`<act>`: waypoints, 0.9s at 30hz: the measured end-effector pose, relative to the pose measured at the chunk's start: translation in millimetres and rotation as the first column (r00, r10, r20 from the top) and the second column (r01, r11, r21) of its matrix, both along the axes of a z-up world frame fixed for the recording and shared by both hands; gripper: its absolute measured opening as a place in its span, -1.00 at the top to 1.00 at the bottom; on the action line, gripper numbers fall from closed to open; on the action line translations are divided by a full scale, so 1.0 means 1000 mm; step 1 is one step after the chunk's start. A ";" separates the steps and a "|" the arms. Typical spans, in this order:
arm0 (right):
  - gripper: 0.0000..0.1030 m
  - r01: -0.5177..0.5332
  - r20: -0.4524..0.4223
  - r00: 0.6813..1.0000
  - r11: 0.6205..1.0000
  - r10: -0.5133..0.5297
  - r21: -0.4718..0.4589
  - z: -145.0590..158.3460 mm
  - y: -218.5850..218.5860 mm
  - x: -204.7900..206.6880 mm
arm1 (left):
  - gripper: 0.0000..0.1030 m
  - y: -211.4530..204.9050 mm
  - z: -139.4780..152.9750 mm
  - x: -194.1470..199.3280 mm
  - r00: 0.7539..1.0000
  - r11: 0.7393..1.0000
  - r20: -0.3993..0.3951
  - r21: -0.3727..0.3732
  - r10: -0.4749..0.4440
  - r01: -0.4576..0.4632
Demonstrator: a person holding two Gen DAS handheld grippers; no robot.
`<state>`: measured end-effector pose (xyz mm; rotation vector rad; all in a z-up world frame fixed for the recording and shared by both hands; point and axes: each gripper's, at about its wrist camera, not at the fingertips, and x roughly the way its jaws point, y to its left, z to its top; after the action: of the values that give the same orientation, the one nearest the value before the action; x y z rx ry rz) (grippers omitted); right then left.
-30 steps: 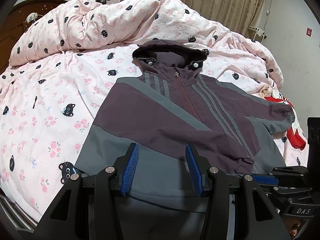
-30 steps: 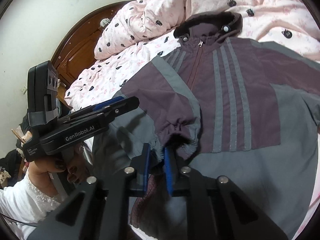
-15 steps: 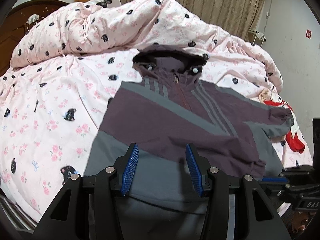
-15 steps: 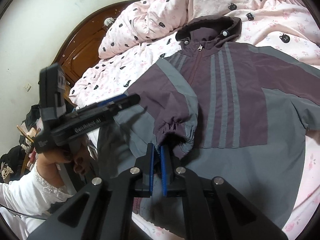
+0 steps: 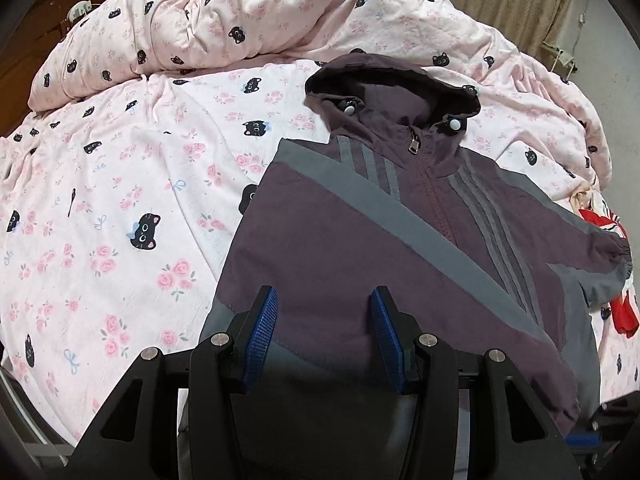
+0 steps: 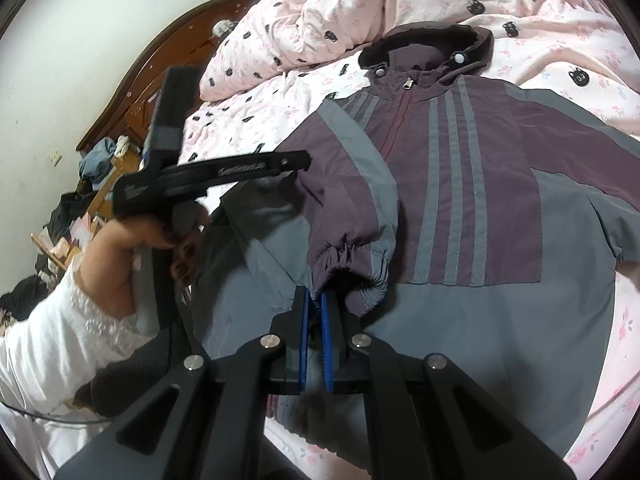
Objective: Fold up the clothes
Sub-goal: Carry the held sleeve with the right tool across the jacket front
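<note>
Purple-and-grey nylon makes up the hooded zip jacket [image 5: 400,240] you are folding; it lies face up on the pink cat-and-rose printed bedsheet [image 5: 100,208], hood toward the bunched quilt of the same print [image 5: 208,28]. One sleeve is already folded across the jacket's chest, its elastic cuff [image 6: 348,264] bunched near the hem side of the zip.

Your right gripper [image 6: 316,308] has just been closing, and its blue pads now pinch a fold of that cuff. Your left gripper [image 5: 322,320] hangs over the jacket's lower panel with its jaws apart and nothing between them.

To do this step well, I judge:
- Keep the cuff pinch firm; this fabric looks slippery and a thin bite could slide out.
- Carry the cuff low and flat over the jacket, so the sleeve lies straight and does not balloon.
- Aim for the sleeve to run parallel to the zip, inside the jacket's side edge.
- Use your free gripper to pin the jacket's body near the folded shoulder, or the whole garment may drag across the sheet.
- Release only once the cuff rests on the jacket.

The other sleeve, out at the jacket's far side near a red cloth [image 5: 624,312], is not yet folded.
</note>
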<state>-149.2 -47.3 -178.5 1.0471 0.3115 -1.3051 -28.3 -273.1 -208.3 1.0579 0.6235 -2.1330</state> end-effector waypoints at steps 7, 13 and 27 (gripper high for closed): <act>0.89 -0.040 -0.013 0.999 0.998 0.041 0.052 -0.005 0.001 0.003 | 0.15 -0.002 -0.007 -0.003 1.000 1.000 0.011 0.013 0.000 0.000; 0.90 -0.032 -0.008 0.999 0.996 0.032 0.083 -0.011 -0.001 0.000 | 0.15 0.004 0.006 0.006 0.998 1.000 -0.065 0.007 -0.014 0.014; 0.89 -0.025 -0.016 1.000 0.995 0.027 0.094 -0.011 -0.003 -0.001 | 0.15 0.083 0.012 0.017 0.972 0.974 -0.060 -0.034 -0.226 0.224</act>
<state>-149.8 -50.7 -189.8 1.1081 0.4019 -1.2867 -11.7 -189.6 -196.3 1.0938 0.5236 -2.3718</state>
